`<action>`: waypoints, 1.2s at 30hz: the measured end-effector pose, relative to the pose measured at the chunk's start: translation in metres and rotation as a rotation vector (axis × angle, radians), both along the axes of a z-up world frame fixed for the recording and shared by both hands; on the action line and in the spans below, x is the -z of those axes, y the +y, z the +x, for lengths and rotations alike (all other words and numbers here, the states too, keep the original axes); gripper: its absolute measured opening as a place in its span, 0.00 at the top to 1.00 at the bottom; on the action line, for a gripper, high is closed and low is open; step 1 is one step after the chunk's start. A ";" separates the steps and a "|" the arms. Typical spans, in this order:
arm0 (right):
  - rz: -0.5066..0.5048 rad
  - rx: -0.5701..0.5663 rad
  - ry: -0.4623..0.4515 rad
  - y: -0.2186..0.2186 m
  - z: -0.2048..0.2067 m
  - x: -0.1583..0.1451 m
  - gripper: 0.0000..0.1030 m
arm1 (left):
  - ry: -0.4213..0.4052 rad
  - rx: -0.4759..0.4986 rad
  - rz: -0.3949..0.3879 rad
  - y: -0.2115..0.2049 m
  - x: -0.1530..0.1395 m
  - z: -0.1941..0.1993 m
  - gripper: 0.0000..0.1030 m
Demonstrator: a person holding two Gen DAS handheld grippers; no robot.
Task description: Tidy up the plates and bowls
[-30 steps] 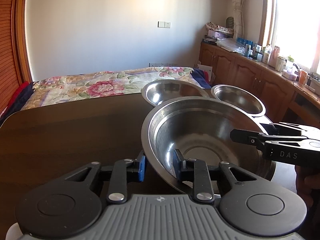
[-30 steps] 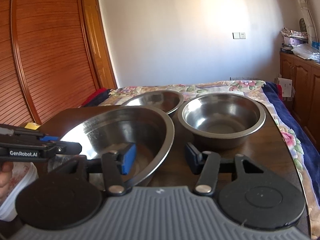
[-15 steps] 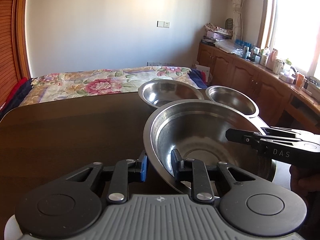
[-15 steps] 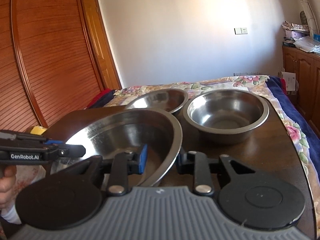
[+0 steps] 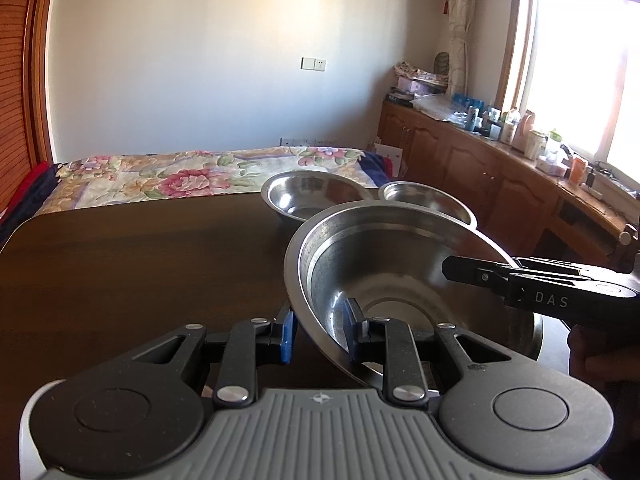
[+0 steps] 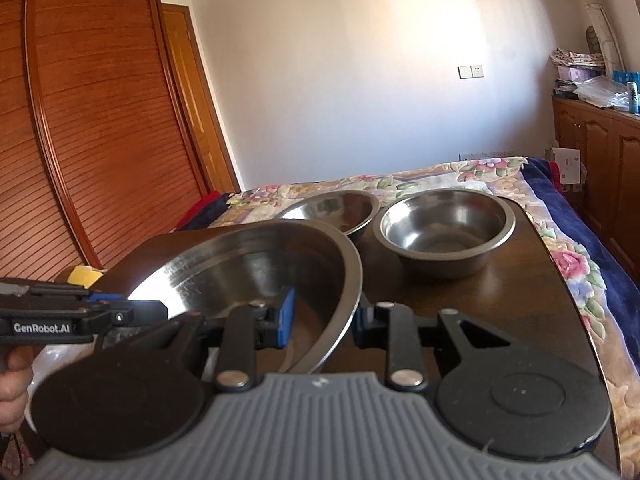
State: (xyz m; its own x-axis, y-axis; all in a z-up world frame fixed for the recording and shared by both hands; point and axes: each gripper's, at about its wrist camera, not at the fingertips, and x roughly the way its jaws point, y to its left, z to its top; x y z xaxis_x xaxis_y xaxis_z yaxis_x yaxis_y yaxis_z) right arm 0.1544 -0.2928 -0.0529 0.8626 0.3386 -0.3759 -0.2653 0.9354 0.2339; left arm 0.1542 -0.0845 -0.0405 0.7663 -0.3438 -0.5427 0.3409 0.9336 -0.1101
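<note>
A large steel bowl (image 5: 400, 264) (image 6: 256, 264) hangs tilted between both grippers, just above the dark wooden table (image 5: 120, 264) (image 6: 480, 308). My left gripper (image 5: 320, 332) is shut on its near-left rim, one pad outside and one inside. On the opposite rim my right gripper (image 6: 324, 320) is shut the same way; it reaches in from the right (image 5: 460, 272) in the left wrist view. Behind stand a shallow steel bowl (image 5: 316, 196) (image 6: 332, 208) and a deeper, smaller steel bowl (image 5: 428, 200) (image 6: 444, 228).
A bed with a floral cover (image 5: 180, 180) lies past the table's far edge. Wooden cabinets (image 5: 480, 168) loaded with bottles run along the right under a window. Slatted wooden doors (image 6: 80, 140) fill the left. A yellow object (image 6: 84, 276) sits at the table's left end.
The right jaws closed from open onto the large bowl's rim. Both grippers then shifted with the bowl, which now tilts and covers part of the two bowls behind.
</note>
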 end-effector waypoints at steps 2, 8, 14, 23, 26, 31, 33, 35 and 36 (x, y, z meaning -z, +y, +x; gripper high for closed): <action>0.003 0.004 0.000 0.000 -0.004 0.000 0.70 | -0.004 0.005 -0.001 0.001 0.000 -0.006 0.74; 0.009 0.015 0.002 0.002 -0.018 0.002 0.70 | -0.008 0.021 -0.011 0.004 0.001 -0.024 0.74; 0.018 0.027 0.003 0.004 -0.032 0.005 0.70 | -0.013 0.031 -0.019 0.007 0.002 -0.040 0.74; 0.064 0.052 0.002 0.004 -0.051 0.013 0.70 | -0.008 0.045 -0.034 0.013 0.011 -0.060 0.74; 0.057 0.059 -0.002 0.006 -0.057 0.016 0.70 | -0.007 0.045 -0.030 0.014 0.014 -0.065 0.74; 0.060 0.058 -0.002 0.009 -0.063 0.019 0.70 | -0.002 0.041 -0.026 0.017 0.017 -0.072 0.74; 0.055 0.060 -0.001 0.009 -0.064 0.020 0.70 | 0.000 0.041 -0.021 0.017 0.018 -0.072 0.74; 0.051 0.060 -0.001 0.010 -0.065 0.020 0.70 | 0.002 0.043 -0.019 0.017 0.018 -0.072 0.74; 0.050 0.061 -0.001 0.010 -0.065 0.020 0.70 | 0.002 0.044 -0.017 0.016 0.019 -0.072 0.74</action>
State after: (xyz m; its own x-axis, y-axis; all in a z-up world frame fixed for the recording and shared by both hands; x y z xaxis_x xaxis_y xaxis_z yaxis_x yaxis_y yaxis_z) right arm 0.0895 -0.2833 -0.0729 0.8826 0.3040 -0.3586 -0.2085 0.9368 0.2809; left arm 0.0818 -0.0683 -0.0592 0.7492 -0.3863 -0.5379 0.3813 0.9157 -0.1265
